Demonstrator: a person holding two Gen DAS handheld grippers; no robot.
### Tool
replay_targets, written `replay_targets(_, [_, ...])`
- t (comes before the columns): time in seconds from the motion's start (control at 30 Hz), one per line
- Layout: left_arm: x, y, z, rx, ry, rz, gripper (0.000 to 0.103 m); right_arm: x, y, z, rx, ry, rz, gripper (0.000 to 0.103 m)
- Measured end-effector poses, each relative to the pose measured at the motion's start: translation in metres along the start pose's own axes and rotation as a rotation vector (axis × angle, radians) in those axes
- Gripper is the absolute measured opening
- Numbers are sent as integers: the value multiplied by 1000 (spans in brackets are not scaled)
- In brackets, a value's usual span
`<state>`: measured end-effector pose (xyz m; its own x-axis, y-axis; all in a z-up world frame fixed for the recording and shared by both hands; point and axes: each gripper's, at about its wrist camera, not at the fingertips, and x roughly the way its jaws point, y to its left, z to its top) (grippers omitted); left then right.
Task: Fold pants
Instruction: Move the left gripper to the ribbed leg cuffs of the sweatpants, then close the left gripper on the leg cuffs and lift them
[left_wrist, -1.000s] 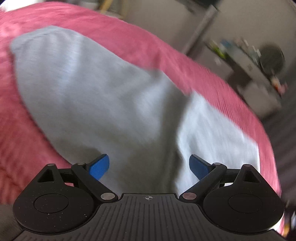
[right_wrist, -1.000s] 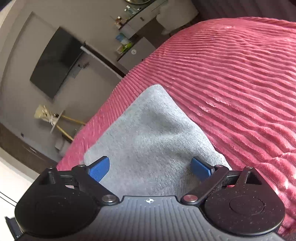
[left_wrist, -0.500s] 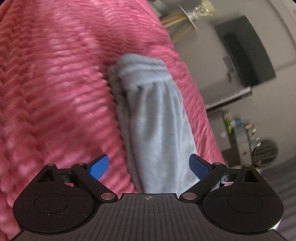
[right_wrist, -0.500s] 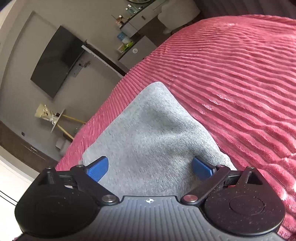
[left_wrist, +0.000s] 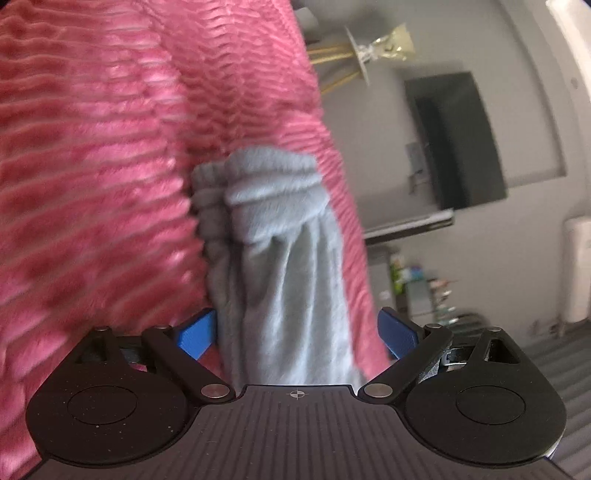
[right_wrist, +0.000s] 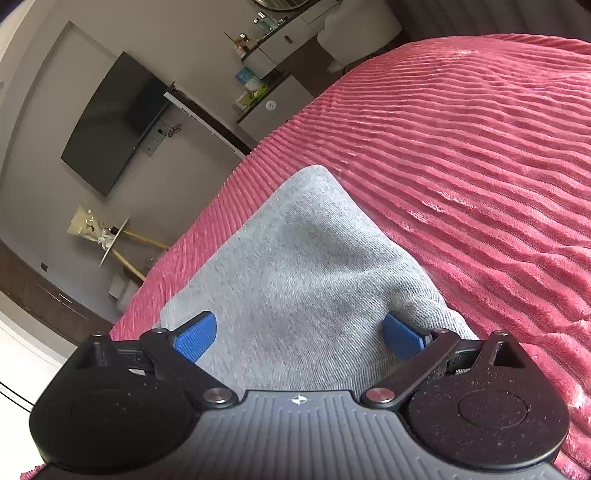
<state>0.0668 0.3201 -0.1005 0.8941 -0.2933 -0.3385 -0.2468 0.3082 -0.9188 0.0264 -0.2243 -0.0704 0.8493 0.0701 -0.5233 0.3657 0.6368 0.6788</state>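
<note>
Pink ribbed bedspread (right_wrist: 480, 155) is carrying the grey pants (right_wrist: 295, 266) near its TV-side edge, while left gripper (left_wrist: 295, 328) and right gripper (right_wrist: 299, 332) are hovering over them, jaws spread wide, gripping nothing, apparently lining up another fold.

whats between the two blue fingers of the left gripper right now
In the left wrist view, the grey knit pants run lengthwise through the open left hand-held gripper, with some pink ribbed blanket at either side.
</note>
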Motion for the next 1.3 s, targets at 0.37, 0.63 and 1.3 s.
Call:
replay_targets(0.37, [15,21,21,-57,4,-105,95,4,8,-3,-61,1,-34,97])
replay_targets(0.63, [25,24,36,-142,41,-132,96,3,10,-4,-73,0,-40,97])
replay_targets(1.3, [48,26,46,-103,81,-204,93,5,16,-7,-119,0,-69,97])
